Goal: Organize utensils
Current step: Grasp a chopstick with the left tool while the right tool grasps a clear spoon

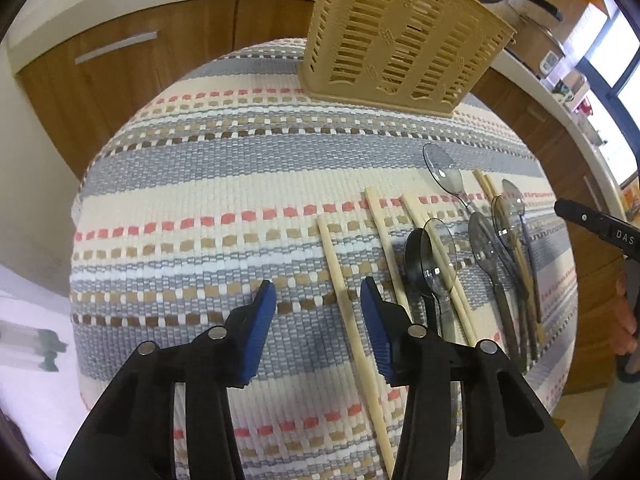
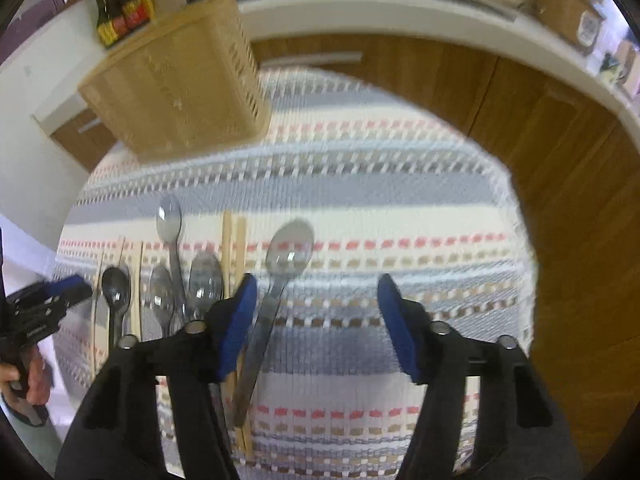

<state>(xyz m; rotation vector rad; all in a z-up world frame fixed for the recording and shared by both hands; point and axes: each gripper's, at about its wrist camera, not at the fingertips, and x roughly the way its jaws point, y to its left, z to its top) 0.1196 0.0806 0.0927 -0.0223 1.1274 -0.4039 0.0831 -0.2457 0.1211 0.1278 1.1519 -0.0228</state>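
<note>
Six spoons (image 1: 438, 260), one basket (image 1: 400, 36)

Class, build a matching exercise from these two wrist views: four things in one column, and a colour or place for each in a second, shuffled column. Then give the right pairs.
Things
1. utensil basket
2. leftmost chopstick
3. pads of the left tool
4. darkest spoon

Descriptions
A. blue
B. lies between the left tool's open jaws, untouched
C. tan, slotted, standing at the far edge of the striped mat
D. black, lying among the clear grey spoons

Pairs: 1-C, 2-B, 3-A, 4-D
</note>
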